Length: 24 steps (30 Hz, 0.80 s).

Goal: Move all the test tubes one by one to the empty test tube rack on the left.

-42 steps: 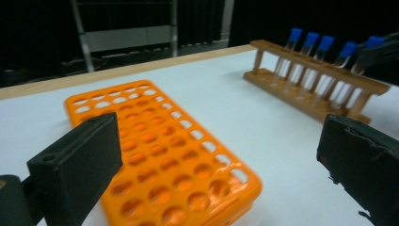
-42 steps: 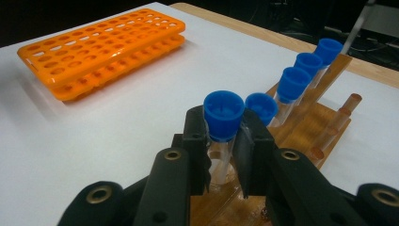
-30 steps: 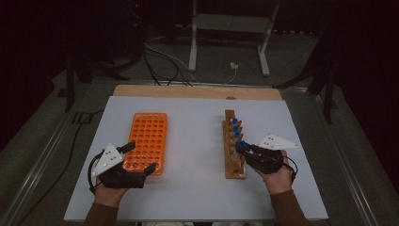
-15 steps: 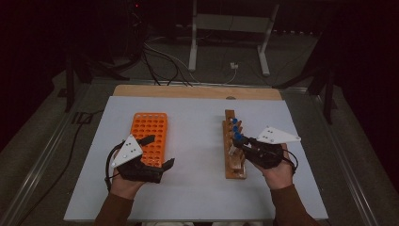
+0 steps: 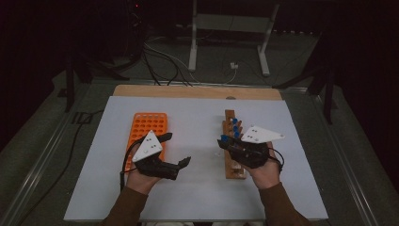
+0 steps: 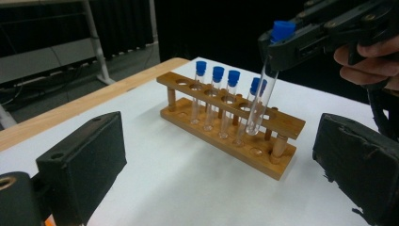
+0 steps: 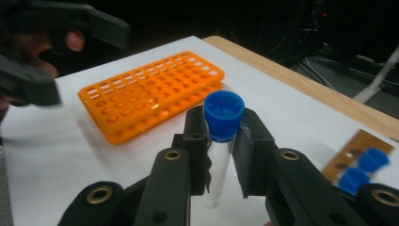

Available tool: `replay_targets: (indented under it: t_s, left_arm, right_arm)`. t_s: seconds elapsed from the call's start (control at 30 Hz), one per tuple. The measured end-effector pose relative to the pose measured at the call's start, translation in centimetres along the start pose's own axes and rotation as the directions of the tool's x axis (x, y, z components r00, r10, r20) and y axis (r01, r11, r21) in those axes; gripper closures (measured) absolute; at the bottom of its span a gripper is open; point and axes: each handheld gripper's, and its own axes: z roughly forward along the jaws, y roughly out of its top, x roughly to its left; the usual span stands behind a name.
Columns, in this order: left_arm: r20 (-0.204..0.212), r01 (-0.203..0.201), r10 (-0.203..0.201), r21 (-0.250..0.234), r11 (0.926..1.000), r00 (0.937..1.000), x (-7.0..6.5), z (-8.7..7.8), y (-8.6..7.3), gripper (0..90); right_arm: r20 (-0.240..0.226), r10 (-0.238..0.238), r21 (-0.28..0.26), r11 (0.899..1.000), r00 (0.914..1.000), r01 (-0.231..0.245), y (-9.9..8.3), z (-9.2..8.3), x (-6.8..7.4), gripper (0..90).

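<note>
A wooden rack (image 5: 230, 167) (image 6: 282, 123) on the right holds several blue-capped test tubes (image 6: 218, 99). My right gripper (image 5: 222, 141) (image 7: 221, 136) is shut on one more blue-capped test tube (image 7: 220, 155) (image 6: 261, 99), pinched just under its cap. That tube hangs upright with its bottom just above the rack's top bar. An empty orange rack (image 5: 148, 127) (image 7: 150, 94) lies on the left. My left gripper (image 5: 176, 149) (image 6: 219, 179) hovers open beside the orange rack's near right corner, pointing across at the wooden rack, with nothing between its jaws.
Both racks rest on a white board (image 5: 197, 197) with a wooden strip (image 5: 197, 92) along its far edge. Behind the table, cables (image 5: 164, 61) and a metal stand (image 5: 226, 28) sit on a dark floor.
My left gripper has swung right, off the orange rack's near end toward the middle. My right gripper has risen, lifting the tube up out of the wooden rack.
</note>
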Motion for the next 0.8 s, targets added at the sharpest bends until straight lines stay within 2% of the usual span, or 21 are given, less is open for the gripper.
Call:
replay_targets:
  t_s: [0.27, 0.37, 0.43, 0.5, 0.57, 0.6, 0.63, 0.67, 0.7, 0.73, 0.77, 0.8]
  left_arm:
    - [0.022, -0.014, 0.013, 0.027, 0.9995, 0.9997, -0.5, 1.9, -0.1, 6.0]
    - [0.016, -0.023, 0.022, 0.039, 0.999, 0.9996, -0.9, 2.6, -0.1, 7.6]
    - [0.009, -0.037, 0.037, 0.054, 0.9979, 0.9993, -1.1, 3.1, -0.1, 10.0]
    - [0.027, -0.047, 0.045, 0.058, 0.9973, 0.9986, -1.4, 3.4, -0.1, 15.7]
    - [0.027, -0.06, 0.059, 0.062, 0.9963, 0.9979, -1.7, 3.7, 0.0, 18.4]
    - [0.031, -0.062, 0.06, 0.057, 0.9964, 0.9977, -1.8, 3.8, 0.0, 28.7]
    - [0.039, -0.061, 0.059, 0.053, 0.9968, 0.9975, -1.9, 3.9, 0.0, 28.7]
    - [0.048, -0.062, 0.059, 0.053, 0.9967, 0.9971, -1.9, 4.0, 0.1, 34.3]
    - [0.056, -0.06, 0.057, 0.053, 0.9967, 0.9968, -1.8, 4.1, 0.1, 46.3]
    - [0.063, -0.06, 0.057, 0.051, 0.9969, 0.9964, -1.8, 4.2, 0.1, 46.3]
    - [0.07, -0.062, 0.058, 0.052, 0.9968, 0.9959, -1.8, 4.2, 0.1, 55.1]
    - [0.076, -0.064, 0.06, 0.054, 0.9965, 0.9954, -1.8, 4.3, 0.1, 59.2]
  right_arm:
    - [-0.048, -0.004, 0.003, 1.0, 0.9988, 0.004, 0.8, 1.3, 1.1, 76.9]
    - [-0.063, -0.008, 0.007, 1.0, 0.998, 0.008, 0.9, 1.7, 1.5, 76.9]
    - [-0.071, -0.005, 0.007, 1.0, 0.9974, 0.006, 1.0, 1.9, 1.7, 76.9]
    - [-0.082, -0.005, 0.008, 1.0, 0.9966, 0.005, 1.1, 2.1, 1.9, 76.9]
    - [-0.092, 0.0, 0.007, 1.0, 0.9958, 0.001, 1.2, 2.3, 2.1, 76.9]
    - [-0.105, 0.003, 0.007, 1.0, 0.9945, -0.002, 1.3, 2.5, 2.3, 76.9]
    - [-0.105, 0.003, 0.007, 1.0, 0.9945, -0.002, 1.3, 2.5, 2.3, 76.9]
    - [-0.108, 0.001, 0.009, 1.0, 0.9941, 0.0, 1.3, 2.6, 2.4, 76.9]
    - [-0.117, -0.003, 0.01, 1.0, 0.9931, 0.004, 1.4, 2.8, 2.6, 76.9]
    - [-0.117, -0.003, 0.01, 1.0, 0.9931, 0.004, 1.4, 2.8, 2.6, 76.9]
    - [-0.125, -0.009, 0.01, 1.0, 0.9921, 0.011, 1.5, 3.0, 2.8, 76.9]
    - [-0.128, -0.009, 0.011, 1.0, 0.9917, 0.011, 1.5, 3.0, 2.9, 76.9]
